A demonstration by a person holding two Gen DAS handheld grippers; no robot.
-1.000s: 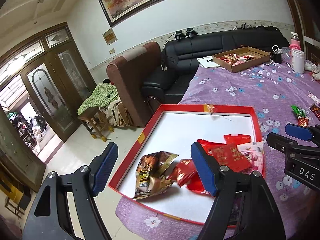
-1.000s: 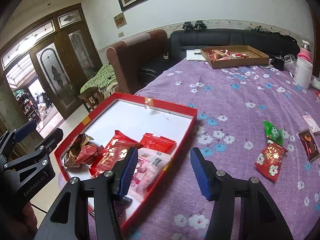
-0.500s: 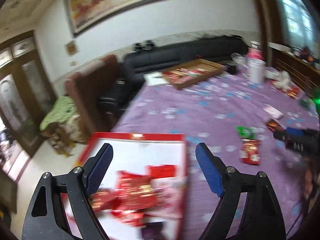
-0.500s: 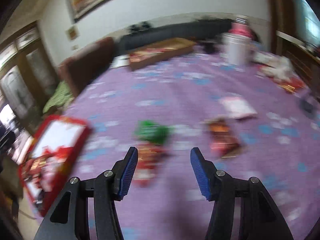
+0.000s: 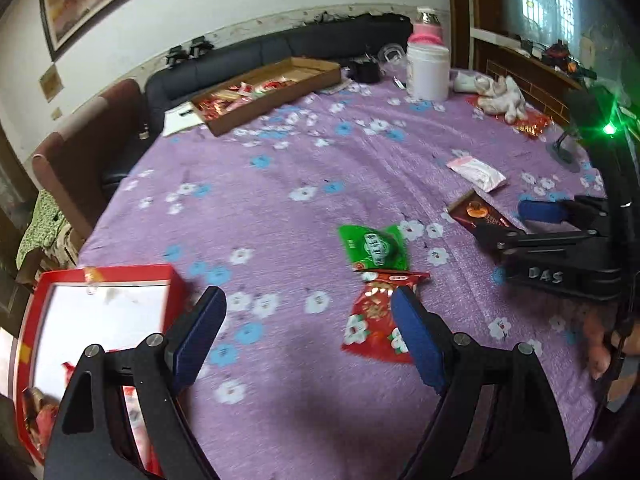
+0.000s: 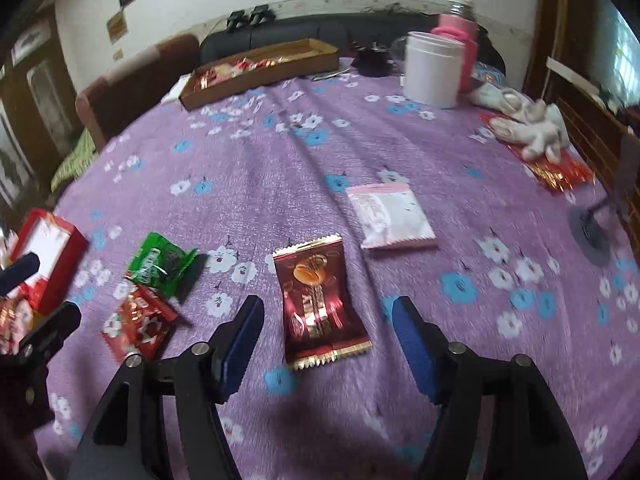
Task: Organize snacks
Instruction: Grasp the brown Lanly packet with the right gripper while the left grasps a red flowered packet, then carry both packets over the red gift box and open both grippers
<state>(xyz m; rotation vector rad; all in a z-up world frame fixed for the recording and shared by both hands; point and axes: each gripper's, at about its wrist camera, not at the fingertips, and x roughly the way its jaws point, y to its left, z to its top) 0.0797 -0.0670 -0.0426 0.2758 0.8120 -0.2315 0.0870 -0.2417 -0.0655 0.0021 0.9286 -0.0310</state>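
A desk [image 6: 280,168] under a purple cloth printed with white and blue flowers fills both views. At the lower left of the left wrist view sits a red box [image 5: 100,276] with a white floor, a few red packets inside its near end. A brown cardboard tray [image 6: 260,66] of snacks lies at the upper middle, near a white tub [image 6: 432,70] at the upper right.

The left tongs [image 5: 308,332] hang open over the cloth, nothing between the blue pads; a red flowered packet [image 5: 376,320] lies flat just inside the right pad, with a green packet [image 5: 374,246] touching its far end.

The right tongs [image 6: 328,340] have just been opening and stand apart around the near end of a dark red coffee-candy packet [image 6: 316,300], which lies flat on the cloth, the pads not pressing it. A pink-and-white packet [image 6: 390,216] lies just beyond it, right of centre.
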